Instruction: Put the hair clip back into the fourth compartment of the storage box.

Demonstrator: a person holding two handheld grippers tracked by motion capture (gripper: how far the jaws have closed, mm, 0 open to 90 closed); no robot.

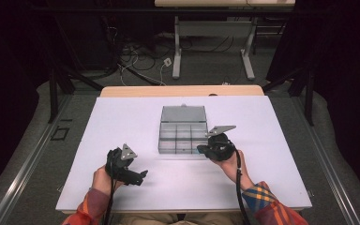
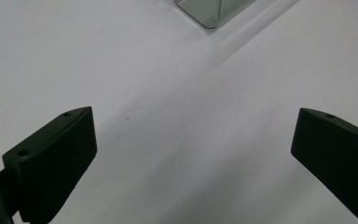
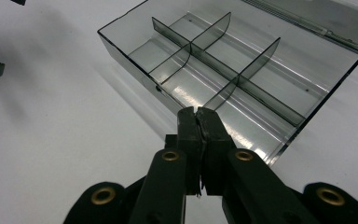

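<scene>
White table (image 1: 122, 122) bare around box (image 1: 183, 136); right gripper (image 3: 198, 112) closed at rim.

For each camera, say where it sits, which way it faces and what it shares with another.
High view: above the person's side, looking forward and down at the table; forearms, left tool, right tool.
Left gripper view: on the left tool, facing the table; open jaws.
Right gripper view: on the right tool, shut jaws.
All share the clear box.
</scene>
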